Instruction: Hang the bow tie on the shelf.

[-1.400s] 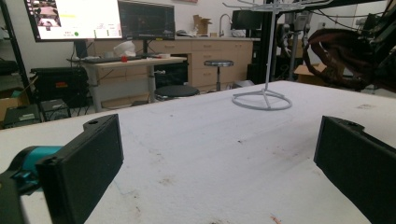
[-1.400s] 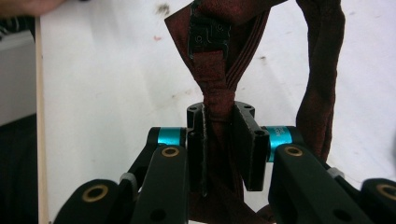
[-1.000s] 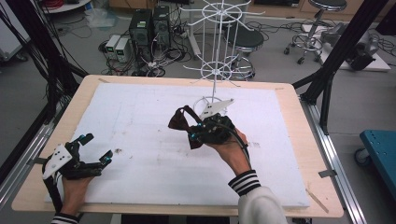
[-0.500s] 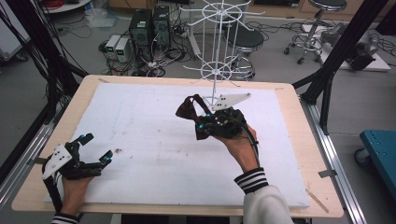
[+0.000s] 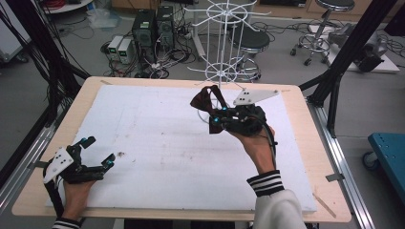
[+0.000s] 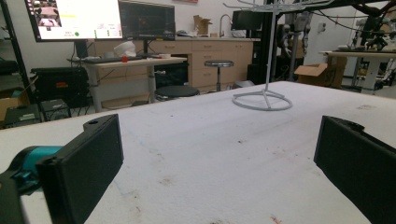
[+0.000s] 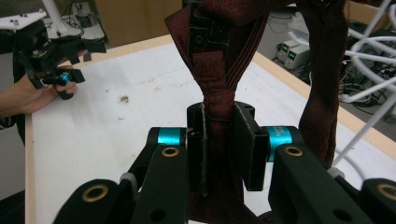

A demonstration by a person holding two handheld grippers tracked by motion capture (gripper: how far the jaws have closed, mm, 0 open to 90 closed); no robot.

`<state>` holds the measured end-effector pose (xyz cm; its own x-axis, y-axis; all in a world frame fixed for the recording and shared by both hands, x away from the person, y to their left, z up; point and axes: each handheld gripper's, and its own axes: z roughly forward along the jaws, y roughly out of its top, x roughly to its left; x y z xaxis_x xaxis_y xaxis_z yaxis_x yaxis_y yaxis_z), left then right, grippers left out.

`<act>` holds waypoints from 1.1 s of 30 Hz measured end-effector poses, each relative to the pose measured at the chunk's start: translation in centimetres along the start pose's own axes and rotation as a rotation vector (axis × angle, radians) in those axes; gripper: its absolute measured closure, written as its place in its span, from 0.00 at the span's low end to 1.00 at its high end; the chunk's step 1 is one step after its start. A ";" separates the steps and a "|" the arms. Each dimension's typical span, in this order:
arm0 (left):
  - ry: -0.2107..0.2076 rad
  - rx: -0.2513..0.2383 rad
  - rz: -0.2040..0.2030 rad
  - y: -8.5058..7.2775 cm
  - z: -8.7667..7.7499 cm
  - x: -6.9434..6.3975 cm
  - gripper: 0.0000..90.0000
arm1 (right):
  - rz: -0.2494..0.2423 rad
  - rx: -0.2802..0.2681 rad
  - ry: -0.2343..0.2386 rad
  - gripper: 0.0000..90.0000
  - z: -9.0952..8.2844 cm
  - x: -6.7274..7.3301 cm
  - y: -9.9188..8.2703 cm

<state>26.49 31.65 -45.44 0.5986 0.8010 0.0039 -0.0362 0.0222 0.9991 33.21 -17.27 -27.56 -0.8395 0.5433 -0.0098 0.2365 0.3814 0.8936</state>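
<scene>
Dark red strap (image 7: 219,84) pinched between right gripper (image 7: 219,144) jaws (raised).

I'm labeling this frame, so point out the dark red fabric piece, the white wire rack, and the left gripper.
dark red fabric piece (image 7: 219,70), right gripper view, pinched middle fold.
white wire rack (image 6: 262,100), left gripper view, ring base.
left gripper (image 5: 98,152), high view, between fingertips.

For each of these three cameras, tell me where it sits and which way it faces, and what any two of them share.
High view: above the near table edge, looking forward and down on the white table pad; both forearms and grippers show.
Left gripper view: low over the table, facing the white wire rack; its open jaws show.
Right gripper view: along jaws shut on a dark red fabric strap, facing the left gripper.
Shared: the high and left gripper views both show the rack.
</scene>
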 end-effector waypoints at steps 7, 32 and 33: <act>0.000 0.000 0.000 0.0 0.0 0.0 0.02 | 0.010 -0.017 -0.032 0.85 -1.0 -0.7 0.1; 0.000 -0.005 -0.004 0.0 0.0 0.0 0.02 | 0.076 0.005 -0.131 0.85 0.9 -2.8 -0.4; 0.000 -0.003 -0.003 0.0 0.0 0.0 0.02 | 0.078 0.008 -0.135 0.85 1.0 -2.8 -0.4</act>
<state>26.51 31.66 -45.45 0.5987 0.8010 0.0012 -0.0370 0.0261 0.9990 35.98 -18.24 -28.30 -0.7449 0.6671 -0.0010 0.3032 0.3399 0.8902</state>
